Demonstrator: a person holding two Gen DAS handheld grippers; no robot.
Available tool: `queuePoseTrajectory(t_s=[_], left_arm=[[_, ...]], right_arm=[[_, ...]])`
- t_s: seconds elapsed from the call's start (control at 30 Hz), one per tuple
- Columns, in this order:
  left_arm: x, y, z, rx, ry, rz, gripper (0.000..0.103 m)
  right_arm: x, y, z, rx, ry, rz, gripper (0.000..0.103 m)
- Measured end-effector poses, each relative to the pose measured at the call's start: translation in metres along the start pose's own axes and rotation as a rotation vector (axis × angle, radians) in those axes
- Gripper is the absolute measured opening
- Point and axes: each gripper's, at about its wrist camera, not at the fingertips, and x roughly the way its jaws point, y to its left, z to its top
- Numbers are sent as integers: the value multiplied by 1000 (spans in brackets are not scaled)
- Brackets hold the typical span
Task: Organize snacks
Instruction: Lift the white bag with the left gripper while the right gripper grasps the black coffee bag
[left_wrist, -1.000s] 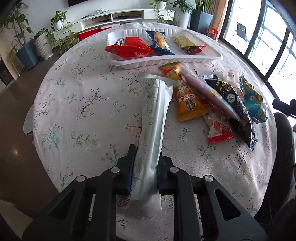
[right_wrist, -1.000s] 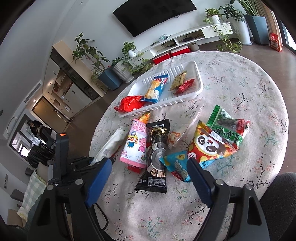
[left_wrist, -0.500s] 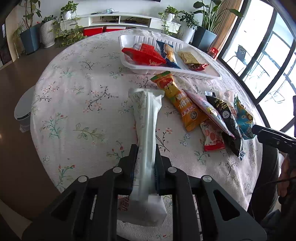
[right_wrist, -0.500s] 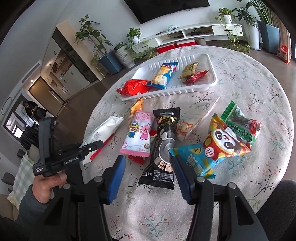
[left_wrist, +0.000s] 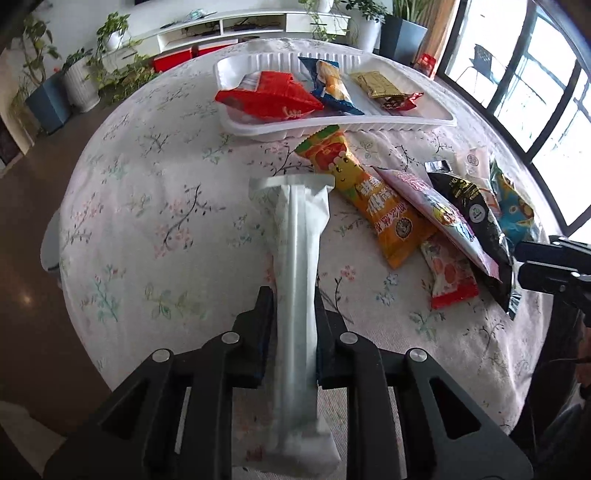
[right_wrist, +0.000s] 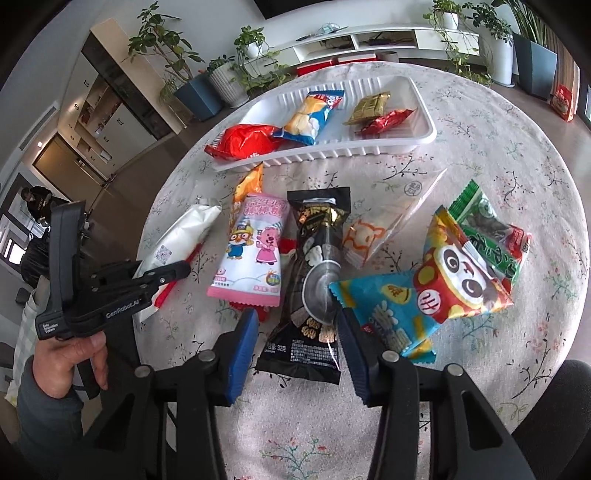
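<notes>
My left gripper (left_wrist: 293, 299) is shut on a long white snack packet (left_wrist: 297, 266) and holds it above the tablecloth; it also shows in the right wrist view (right_wrist: 177, 236). My right gripper (right_wrist: 295, 321) is open, its blue pads either side of the near end of a black snack packet (right_wrist: 314, 280) that lies on the table. A white tray (right_wrist: 373, 151) at the far side holds a red packet (right_wrist: 243, 142), a blue packet (right_wrist: 314, 116), and gold and red small packets.
Loose packets lie between me and the tray: pink (right_wrist: 255, 251), orange (left_wrist: 369, 195), clear (right_wrist: 384, 221), blue (right_wrist: 388, 310), panda-printed (right_wrist: 461, 269), green (right_wrist: 487, 229). The round table's edge (left_wrist: 74, 295) drops off at the left. Plants and a low shelf stand behind.
My right gripper has narrowed and come down around the black packet's near end. My left gripper has kept its hold on the white packet and shifted a little.
</notes>
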Motion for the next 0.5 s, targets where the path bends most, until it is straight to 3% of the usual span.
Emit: queuePoseTrajectory(t_s=[0.07, 0.17, 0.5], left_arm=[[1, -3, 1, 23, -11, 3, 10], [-1, -3, -2, 18, -35, -24, 9], [-21, 28, -22, -162, -121, -139, 9]], right_arm=[[0, 0, 0, -3, 9, -2, 49], [0, -2, 0, 3, 14, 4, 49], [4, -1, -1, -11, 21, 3, 49]])
